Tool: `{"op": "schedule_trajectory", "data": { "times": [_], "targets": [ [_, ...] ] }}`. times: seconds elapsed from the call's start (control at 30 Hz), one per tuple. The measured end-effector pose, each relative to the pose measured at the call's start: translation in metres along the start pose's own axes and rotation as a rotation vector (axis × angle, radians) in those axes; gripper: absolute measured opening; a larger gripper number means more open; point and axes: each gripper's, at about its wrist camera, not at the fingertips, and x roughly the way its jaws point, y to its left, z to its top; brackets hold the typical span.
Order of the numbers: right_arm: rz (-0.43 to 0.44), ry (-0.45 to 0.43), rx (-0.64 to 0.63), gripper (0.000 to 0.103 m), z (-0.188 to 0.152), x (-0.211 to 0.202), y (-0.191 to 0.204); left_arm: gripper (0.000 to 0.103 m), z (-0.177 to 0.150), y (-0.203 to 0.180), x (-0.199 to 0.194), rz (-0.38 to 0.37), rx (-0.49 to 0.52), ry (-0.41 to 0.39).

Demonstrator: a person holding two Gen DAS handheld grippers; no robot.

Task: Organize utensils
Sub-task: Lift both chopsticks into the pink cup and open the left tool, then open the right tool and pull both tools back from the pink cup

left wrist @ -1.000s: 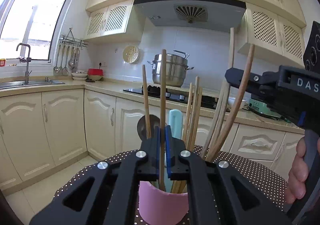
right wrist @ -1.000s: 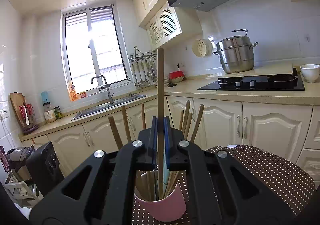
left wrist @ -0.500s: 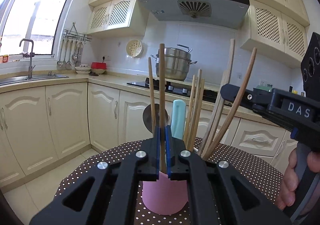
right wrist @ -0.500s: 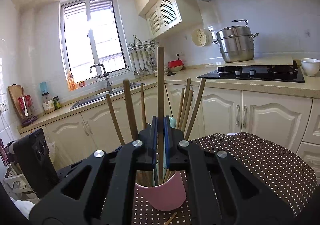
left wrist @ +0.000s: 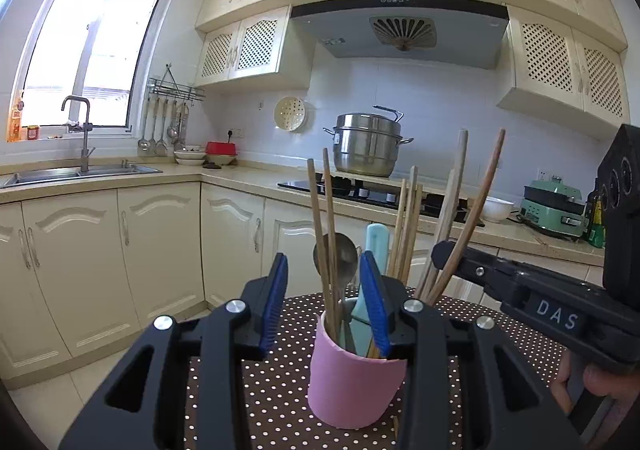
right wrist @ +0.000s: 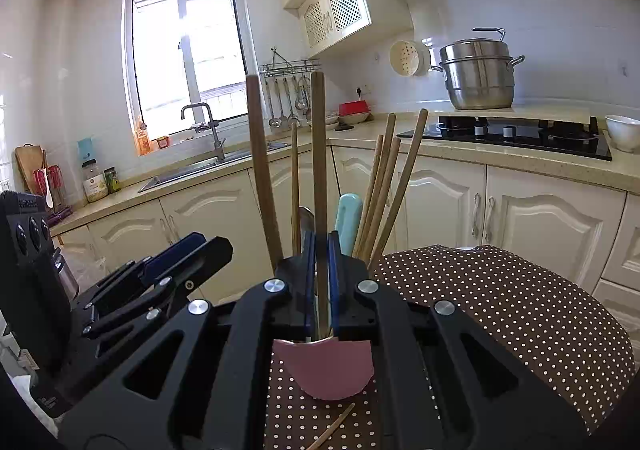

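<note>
While my left tongs (left wrist: 326, 302) stand open around the pink cup (left wrist: 354, 378) at the lower centre of the frame, my right tongs (right wrist: 321, 282) clamp one wooden chopstick (right wrist: 319, 170) upright in it, crowded by other chopsticks (right wrist: 384, 186), a spoon (left wrist: 338, 258) and a blue handle (right wrist: 347, 216) on the dotted tabletop (right wrist: 500, 302).

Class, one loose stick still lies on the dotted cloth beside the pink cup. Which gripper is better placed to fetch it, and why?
Left. The left gripper is open and holds nothing, while the right gripper is shut on a wooden stick above the pink cup. The loose stick lies on the cloth.
</note>
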Motion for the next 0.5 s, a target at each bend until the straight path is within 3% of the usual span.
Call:
{"op": "schedule_trajectory", "data": {
  "times": [0.5],
  "targets": [
    [-0.015, 0.014, 0.017, 0.007, 0.001, -0.009, 0.002, 0.048, 0.007, 0.002, -0.023, 0.038, 0.013, 0.029]
  ]
}}
